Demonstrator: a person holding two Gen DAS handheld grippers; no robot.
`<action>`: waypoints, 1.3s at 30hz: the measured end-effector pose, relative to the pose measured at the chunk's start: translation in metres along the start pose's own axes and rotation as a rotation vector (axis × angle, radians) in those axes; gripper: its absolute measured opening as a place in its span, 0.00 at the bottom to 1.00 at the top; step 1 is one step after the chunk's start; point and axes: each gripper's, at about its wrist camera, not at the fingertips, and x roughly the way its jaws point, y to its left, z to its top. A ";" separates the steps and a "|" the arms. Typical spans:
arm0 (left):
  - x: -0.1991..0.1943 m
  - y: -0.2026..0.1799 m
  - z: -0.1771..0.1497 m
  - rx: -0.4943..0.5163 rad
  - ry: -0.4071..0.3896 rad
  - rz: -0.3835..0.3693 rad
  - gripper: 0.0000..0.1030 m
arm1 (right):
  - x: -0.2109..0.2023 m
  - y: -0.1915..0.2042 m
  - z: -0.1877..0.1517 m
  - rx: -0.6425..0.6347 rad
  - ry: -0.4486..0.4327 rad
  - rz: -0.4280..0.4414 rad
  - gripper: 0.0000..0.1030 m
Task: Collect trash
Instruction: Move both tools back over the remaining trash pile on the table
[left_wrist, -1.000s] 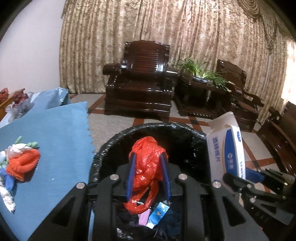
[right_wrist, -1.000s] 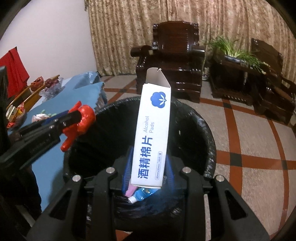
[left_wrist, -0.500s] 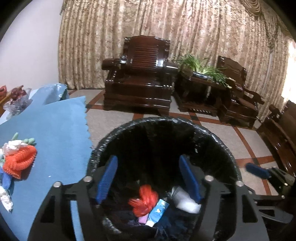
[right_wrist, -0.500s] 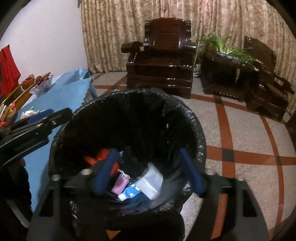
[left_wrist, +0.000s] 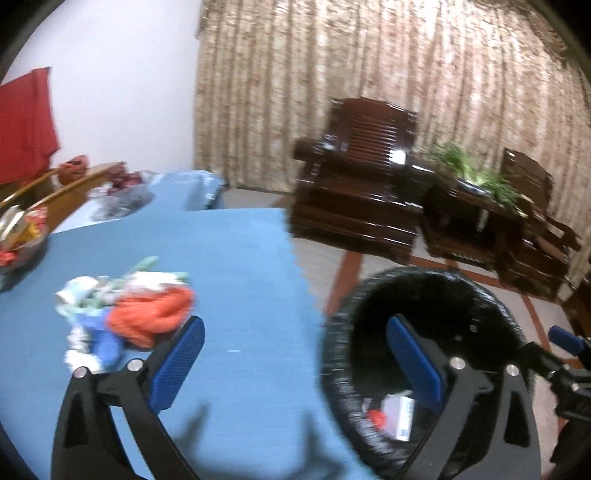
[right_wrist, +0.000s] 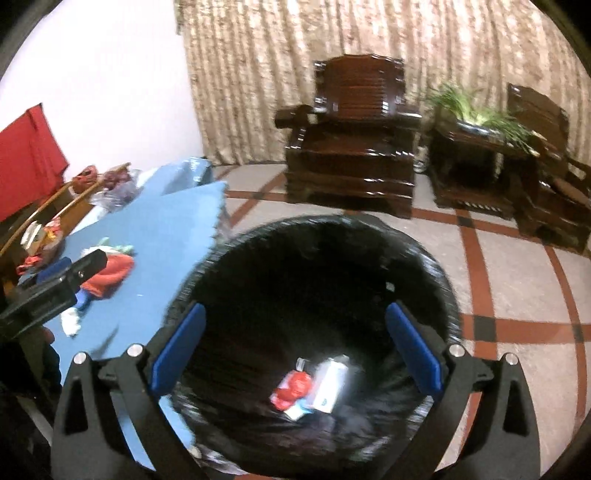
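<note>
The black-lined trash bin (right_wrist: 436, 273) stands on the floor beside the blue-covered table (left_wrist: 236, 266). Inside it lie the red plastic bag (right_wrist: 293, 386) and the white alcohol-pad box (right_wrist: 330, 384); both also show in the left wrist view, bag (left_wrist: 377, 417) and box (left_wrist: 400, 411). My left gripper (left_wrist: 295, 360) is open and empty, straddling the table edge and the bin rim (left_wrist: 332, 354). My right gripper (right_wrist: 295, 349) is open and empty above the bin. A pile of orange, white and blue trash (left_wrist: 125, 314) lies on the table left of my left gripper.
Dark wooden armchairs (right_wrist: 354, 136) and a side table with a green plant (right_wrist: 480, 114) stand by the curtain. A wooden rack with snacks (left_wrist: 26, 225) and a crumpled bag (left_wrist: 122, 192) sit at the table's far left. Tiled floor (right_wrist: 517, 295) lies right of the bin.
Both grippers opened and dropped the red bag and the white box into the bin. Since then both views have swung left, the left one toward the table and its trash pile.
</note>
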 end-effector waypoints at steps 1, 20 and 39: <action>-0.005 0.013 -0.001 -0.011 -0.006 0.026 0.94 | 0.001 0.008 0.002 -0.009 -0.004 0.014 0.93; -0.047 0.190 -0.035 -0.176 0.015 0.369 0.94 | 0.054 0.180 0.010 -0.255 -0.002 0.290 0.93; 0.010 0.231 -0.069 -0.224 0.143 0.373 0.90 | 0.110 0.241 -0.014 -0.359 0.078 0.355 0.93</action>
